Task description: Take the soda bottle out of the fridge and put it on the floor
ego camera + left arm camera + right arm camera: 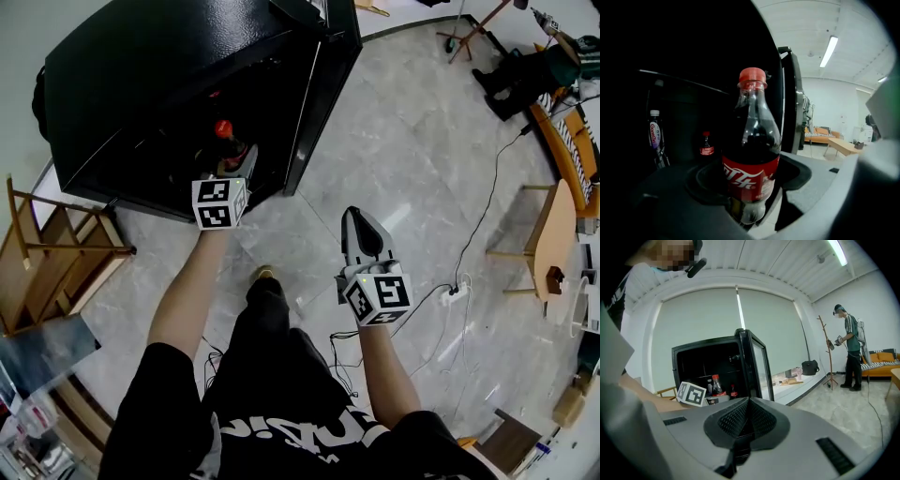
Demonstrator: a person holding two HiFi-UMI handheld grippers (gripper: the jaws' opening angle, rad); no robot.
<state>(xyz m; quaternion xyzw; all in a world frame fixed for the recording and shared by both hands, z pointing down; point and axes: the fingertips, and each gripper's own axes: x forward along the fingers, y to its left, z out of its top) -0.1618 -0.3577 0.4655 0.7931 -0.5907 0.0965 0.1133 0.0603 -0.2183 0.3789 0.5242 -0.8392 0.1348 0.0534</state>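
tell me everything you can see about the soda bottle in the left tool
The soda bottle is clear plastic with a red cap, a red label with white script and dark cola up to about its shoulder. It is upright, clamped around its lower body by the left tool, at the open front of the black fridge.

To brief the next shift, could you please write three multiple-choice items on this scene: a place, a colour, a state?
1. Where is the soda bottle? A: on the floor. B: between the left claw's jaws at the open fridge. C: on a table.
2. What colour is its cap? A: white. B: blue. C: red.
3. How do the right claw's jaws stand? A: together, empty. B: wide apart. C: closed on a bottle.
B: the left gripper view shows the jaws gripping it. C: the cap shows red. A: the right gripper view shows them closed on nothing.
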